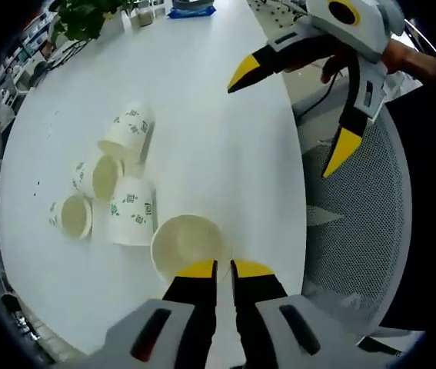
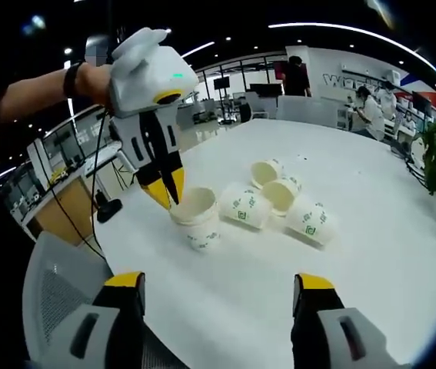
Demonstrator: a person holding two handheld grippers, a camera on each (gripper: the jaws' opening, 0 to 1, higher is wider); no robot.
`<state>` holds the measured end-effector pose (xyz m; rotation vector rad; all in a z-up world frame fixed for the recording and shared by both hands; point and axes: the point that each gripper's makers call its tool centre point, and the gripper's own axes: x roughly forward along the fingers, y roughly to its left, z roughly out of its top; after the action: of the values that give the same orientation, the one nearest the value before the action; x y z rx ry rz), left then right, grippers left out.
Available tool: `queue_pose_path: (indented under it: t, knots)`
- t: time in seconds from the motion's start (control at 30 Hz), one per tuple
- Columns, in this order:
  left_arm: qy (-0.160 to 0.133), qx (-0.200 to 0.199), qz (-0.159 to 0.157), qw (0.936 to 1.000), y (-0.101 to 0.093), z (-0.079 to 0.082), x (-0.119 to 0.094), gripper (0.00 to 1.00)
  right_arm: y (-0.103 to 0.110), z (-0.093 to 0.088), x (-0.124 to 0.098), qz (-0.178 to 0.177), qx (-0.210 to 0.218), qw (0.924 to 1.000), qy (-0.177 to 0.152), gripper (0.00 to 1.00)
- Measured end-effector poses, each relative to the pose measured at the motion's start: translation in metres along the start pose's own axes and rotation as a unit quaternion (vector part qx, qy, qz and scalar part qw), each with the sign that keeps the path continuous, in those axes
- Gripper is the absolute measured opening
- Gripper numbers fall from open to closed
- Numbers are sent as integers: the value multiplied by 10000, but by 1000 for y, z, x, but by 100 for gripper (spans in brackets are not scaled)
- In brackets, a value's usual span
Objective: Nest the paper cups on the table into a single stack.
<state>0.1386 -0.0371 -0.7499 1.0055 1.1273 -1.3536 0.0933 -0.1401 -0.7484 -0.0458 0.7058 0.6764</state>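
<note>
The left gripper point(image 1: 223, 268) has its jaws clenched on the rim of an upright cup point(image 1: 188, 244) on the white worktop point(image 1: 225, 154). Four more cups point(image 2: 283, 201) lie tipped over in a bunch just beside it. The right gripper point(image 2: 219, 283) hangs near that cup, jaws spread wide, holding nothing.

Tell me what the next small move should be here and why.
Probably lift the upright cup that the left gripper pinches by the rim and carry it toward the four tipped cups; none are nested yet, and the right gripper hangs open, free to steady one.
</note>
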Motion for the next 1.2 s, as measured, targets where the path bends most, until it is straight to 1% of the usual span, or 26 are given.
queue_pose_path:
  t: [0.27, 0.37, 0.5, 0.57, 0.7, 0.77, 0.83, 0.9, 1.0, 1.07, 1.17, 1.2]
  knots:
    - [-71, -4, 82, 9999, 3, 0, -3, 10, -1, -3, -1, -22, 34, 10000, 13, 78]
    - [-151, -44, 137, 9998, 6, -1, -5, 13, -1, -4, -1, -23, 31, 10000, 27, 78]
    - [-304, -144, 239, 9991, 12, -1, -10, 19, 0, -4, -1, -19, 27, 10000, 44, 78]
    - [-382, -214, 279, 9987, 10, 1, -14, 20, 1, -5, 0, -9, 18, 10000, 58, 78]
    - [-554, -363, 355, 9972, 14, -1, -15, 23, 3, -6, 1, 5, 9, 10000, 70, 78]
    - [-663, -451, 362, 9961, 12, 1, -19, 24, 3, -5, 0, 5, 20, 10000, 66, 78]
    - [-730, -522, 368, 9953, 12, -1, -19, 25, 4, -6, 0, 8, 31, 10000, 59, 78]
    - [-756, -567, 469, 9944, 16, -4, -20, 27, 5, -7, 0, 7, 43, 10000, 74, 77]
    - [-891, -721, 580, 9917, 22, -7, -25, 28, 5, -9, 0, 7, 41, 9999, 100, 77]
    - [-1093, -936, 635, 9875, 26, -8, -29, 28, 4, -10, 0, 11, 22, 9999, 128, 77]
    - [-1254, -1133, 689, 9832, 29, -9, -34, 30, 2, -10, 2, 6, 26, 9999, 137, 77]
    - [-1316, -1209, 743, 9811, 28, -8, -38, 30, 2, -9, 3, 6, 24, 9999, 136, 77]
